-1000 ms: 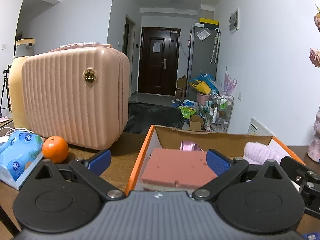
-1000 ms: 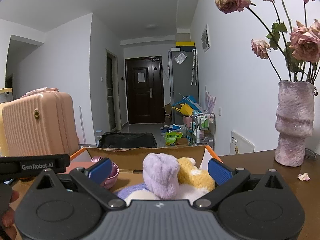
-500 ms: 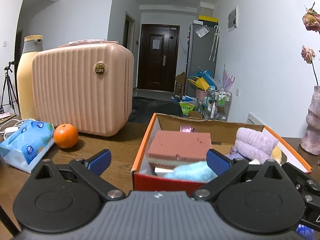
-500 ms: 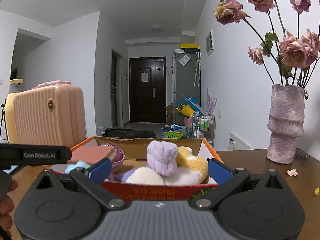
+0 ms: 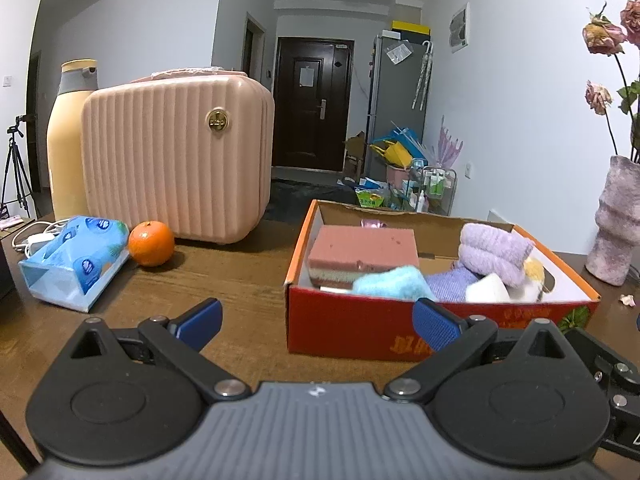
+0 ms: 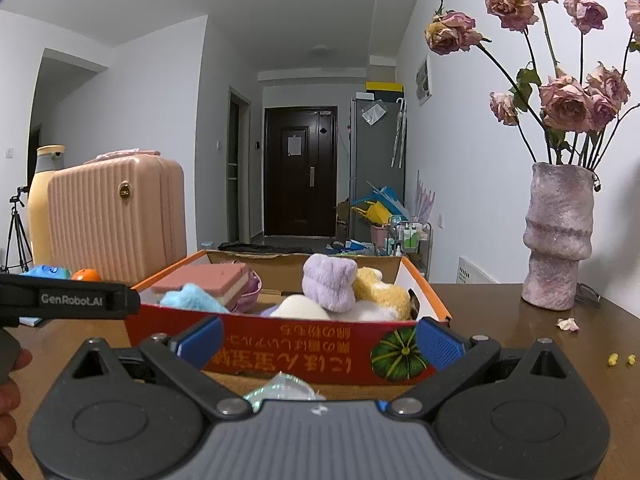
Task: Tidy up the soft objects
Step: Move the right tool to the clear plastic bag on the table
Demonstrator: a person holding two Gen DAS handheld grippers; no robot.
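Observation:
A red cardboard box (image 5: 384,332) (image 6: 304,352) stands on the brown table, holding soft items: a pink sponge block (image 5: 364,252) (image 6: 204,278), a blue fluffy piece (image 5: 394,286) (image 6: 188,298), a rolled lilac towel (image 5: 494,252) (image 6: 330,282), a yellow plush (image 6: 380,290) and a white soft piece (image 5: 486,288) (image 6: 298,307). My left gripper (image 5: 316,324) hangs open just before the box's near wall, holding nothing. My right gripper (image 6: 318,340) is open too, in front of the same wall. A crinkled clear wrapper (image 6: 280,390) lies on the table under the right gripper.
A pink ribbed case (image 5: 176,156) and a yellow bottle (image 5: 68,136) stand at the back left. An orange (image 5: 151,243) and a blue tissue pack (image 5: 76,262) lie left of the box. A rough pink vase (image 6: 558,236) of dried roses stands right. A hand (image 6: 12,380) shows at left.
Both grippers have drawn back from over the box toward the table's near side, so the box's front wall now shows. Both stay open and hold nothing.

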